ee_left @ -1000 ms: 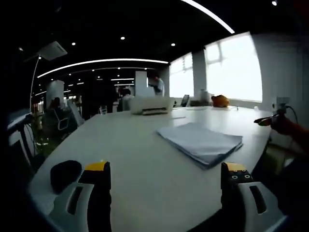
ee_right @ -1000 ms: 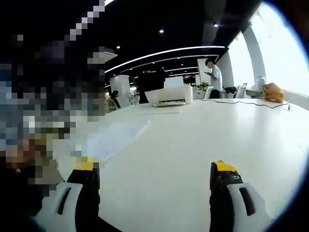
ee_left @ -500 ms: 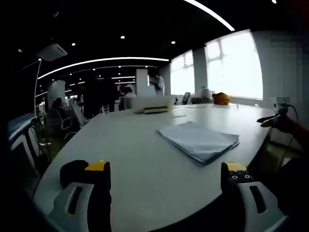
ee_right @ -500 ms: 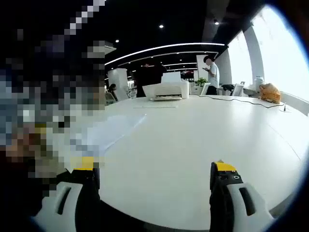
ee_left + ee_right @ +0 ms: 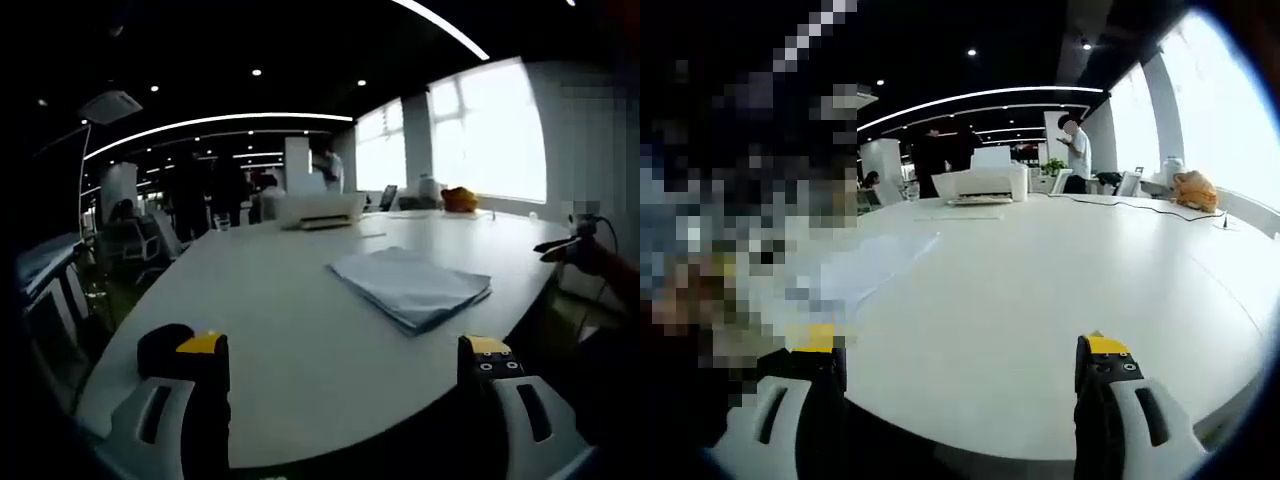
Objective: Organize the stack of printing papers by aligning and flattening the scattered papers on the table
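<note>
A stack of white printing papers (image 5: pixel 412 286) lies on the white table (image 5: pixel 290 330), its edges roughly squared, ahead and to the right of my left gripper (image 5: pixel 345 350). That gripper is open, jaws wide apart, held back near the table's near edge with nothing between them. In the right gripper view the same paper stack (image 5: pixel 875 265) shows at the left on the table (image 5: pixel 1040 300). My right gripper (image 5: pixel 958 350) is open too, empty, hovering over the table's near edge. The other gripper's tip (image 5: pixel 560 247) enters the left gripper view from the right.
A white printer (image 5: pixel 318 210) (image 5: pixel 985 185) stands at the far end of the table. A dark round object (image 5: pixel 162 345) sits by my left jaw. A cable (image 5: pixel 1140 208) and an orange thing (image 5: pixel 1195 190) lie near the bright windows. A person (image 5: pixel 1076 155) stands behind.
Both cameras have pulled back and risen slightly, so more of the table's near edge shows. The paper stack has not moved and both grippers stay open.
</note>
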`<state>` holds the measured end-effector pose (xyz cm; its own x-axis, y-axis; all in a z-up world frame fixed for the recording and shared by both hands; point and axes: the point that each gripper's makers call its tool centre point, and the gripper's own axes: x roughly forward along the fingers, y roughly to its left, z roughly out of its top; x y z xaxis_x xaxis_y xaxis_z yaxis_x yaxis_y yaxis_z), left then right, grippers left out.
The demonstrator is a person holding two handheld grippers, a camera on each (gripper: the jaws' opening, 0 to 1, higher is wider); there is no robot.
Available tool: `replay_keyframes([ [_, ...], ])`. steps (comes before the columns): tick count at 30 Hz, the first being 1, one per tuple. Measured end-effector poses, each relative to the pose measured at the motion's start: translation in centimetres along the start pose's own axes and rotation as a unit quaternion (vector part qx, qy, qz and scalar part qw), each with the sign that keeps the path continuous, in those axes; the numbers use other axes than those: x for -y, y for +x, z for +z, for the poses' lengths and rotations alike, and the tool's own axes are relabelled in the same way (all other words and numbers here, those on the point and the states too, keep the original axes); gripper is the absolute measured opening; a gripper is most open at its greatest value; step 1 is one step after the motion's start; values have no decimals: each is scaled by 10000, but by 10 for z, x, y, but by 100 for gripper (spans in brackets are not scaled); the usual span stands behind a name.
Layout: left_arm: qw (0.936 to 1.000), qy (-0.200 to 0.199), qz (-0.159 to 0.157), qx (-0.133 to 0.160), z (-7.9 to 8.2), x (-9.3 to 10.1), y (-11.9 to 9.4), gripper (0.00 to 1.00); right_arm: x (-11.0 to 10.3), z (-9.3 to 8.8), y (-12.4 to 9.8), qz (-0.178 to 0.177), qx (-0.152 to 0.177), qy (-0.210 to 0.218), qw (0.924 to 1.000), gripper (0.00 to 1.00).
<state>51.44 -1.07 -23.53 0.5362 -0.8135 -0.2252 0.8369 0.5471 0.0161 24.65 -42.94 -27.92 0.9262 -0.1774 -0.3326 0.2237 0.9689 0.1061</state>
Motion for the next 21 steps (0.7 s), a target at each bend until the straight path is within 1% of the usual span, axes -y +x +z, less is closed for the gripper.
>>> replay_keyframes([
  [5,10000,2,-8,-5,5,3,-4,97,-3,-1,1,43,-24,-13,10000,90],
  [12,10000,68,-34,40,12,9,-8,97,-1,4,-3,30,35,-6,10000,90],
  [21,10000,49,-80,28,11,13,-9,97,-1,4,-5,27,31,-9,10000,90],
])
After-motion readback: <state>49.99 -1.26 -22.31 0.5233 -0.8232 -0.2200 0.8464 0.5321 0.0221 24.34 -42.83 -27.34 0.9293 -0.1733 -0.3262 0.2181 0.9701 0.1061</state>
